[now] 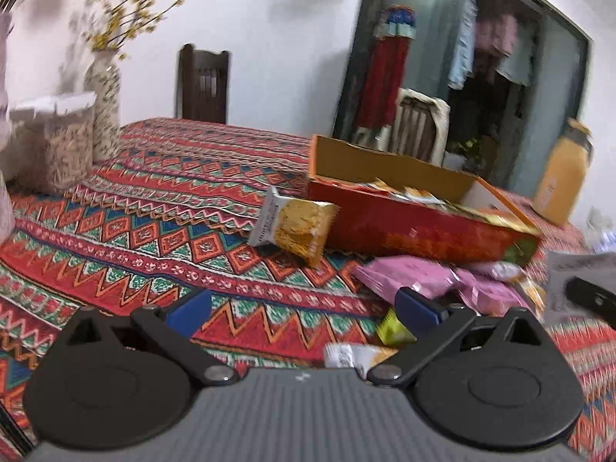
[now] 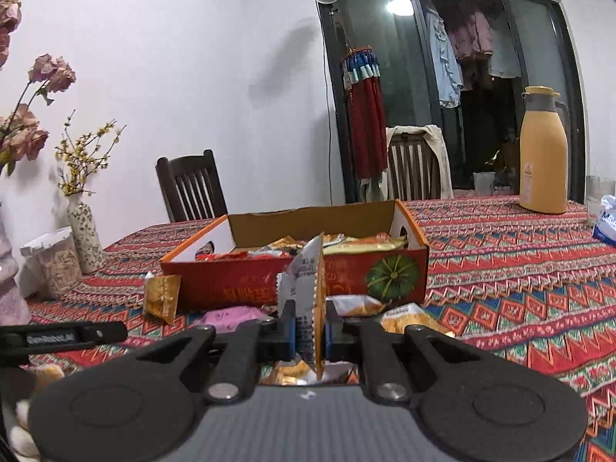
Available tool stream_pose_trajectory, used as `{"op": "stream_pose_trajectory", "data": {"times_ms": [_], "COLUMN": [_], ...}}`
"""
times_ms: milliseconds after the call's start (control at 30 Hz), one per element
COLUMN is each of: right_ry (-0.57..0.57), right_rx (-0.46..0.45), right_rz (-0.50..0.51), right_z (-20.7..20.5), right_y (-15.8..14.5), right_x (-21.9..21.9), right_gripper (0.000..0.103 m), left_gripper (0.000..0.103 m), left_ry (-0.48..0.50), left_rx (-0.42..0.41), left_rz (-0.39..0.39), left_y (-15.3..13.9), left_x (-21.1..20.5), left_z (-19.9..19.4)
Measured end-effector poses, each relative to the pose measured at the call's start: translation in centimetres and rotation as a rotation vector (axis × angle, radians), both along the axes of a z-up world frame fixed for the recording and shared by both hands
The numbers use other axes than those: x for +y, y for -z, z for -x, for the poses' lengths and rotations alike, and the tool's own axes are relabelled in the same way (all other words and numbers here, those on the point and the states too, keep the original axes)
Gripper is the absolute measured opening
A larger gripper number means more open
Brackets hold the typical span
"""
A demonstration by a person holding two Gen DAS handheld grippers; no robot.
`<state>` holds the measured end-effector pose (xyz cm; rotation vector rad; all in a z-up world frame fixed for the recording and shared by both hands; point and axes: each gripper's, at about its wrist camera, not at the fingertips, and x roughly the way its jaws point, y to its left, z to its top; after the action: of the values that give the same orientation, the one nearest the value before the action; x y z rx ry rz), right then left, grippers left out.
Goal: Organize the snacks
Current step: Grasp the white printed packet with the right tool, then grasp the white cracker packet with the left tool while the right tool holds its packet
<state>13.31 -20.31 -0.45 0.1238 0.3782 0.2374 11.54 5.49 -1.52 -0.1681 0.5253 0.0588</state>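
Packets already filled much of the box [image 2: 308, 265]; our right gripper [image 2: 310, 331] pinched one packet [image 2: 308, 292] just near of it, our left gripper [image 1: 304, 308] gaped empty, and several loose packets [image 1: 419, 277] lay near the box

1. Snack box [image 2: 338, 285]: red cardboard, open top, pumpkin print on its front; sits mid-frame in the right wrist view, partly filled with orange and yellow packets.
2. Held packet [image 2: 308, 292]: silver-and-orange, upright on edge, in front of the box, lower centre.
3. Orange packet [image 1: 294, 227]: leans against the box's left end.
4. Pink packets [image 1: 415, 277]: flat on the cloth, lower right in the left wrist view.
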Motion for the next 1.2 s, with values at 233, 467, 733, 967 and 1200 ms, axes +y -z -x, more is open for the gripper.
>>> {"op": "stream_pose_trajectory", "data": {"times_ms": [233, 467, 733, 967, 1200], "right_ry": [-0.026, -0.025, -0.034, -0.04, -0.039], "right_rx": [0.014, 0.03, 0.049, 0.058, 0.056], "right_rz": [-0.012, -0.027, -0.035, -0.034, -0.027], "right_z": [1.9, 3.0, 3.6, 3.9, 4.1], "right_y": [1.1, 1.9, 2.6, 2.8, 2.6], "right_x": [-0.4, -1.2, -1.6, -1.6, -1.5], "right_gripper": [0.012, 0.013, 0.013, 0.013, 0.013], "left_gripper": [0.103, 0.103, 0.076, 0.049, 0.048], "left_ry": [0.115, 0.106, 0.113, 0.16, 0.167], "left_rx": [0.053, 0.121, 0.132, 0.105, 0.057], "left_rz": [-0.084, -0.106, -0.15, -0.132, -0.11], "left_y": [0.7, 2.3, 3.6, 3.0, 2.0], "left_x": [-3.0, -5.3, -6.6, -6.6, -5.6], "left_z": [1.6, 0.6, -0.4, 0.2, 2.1]}}
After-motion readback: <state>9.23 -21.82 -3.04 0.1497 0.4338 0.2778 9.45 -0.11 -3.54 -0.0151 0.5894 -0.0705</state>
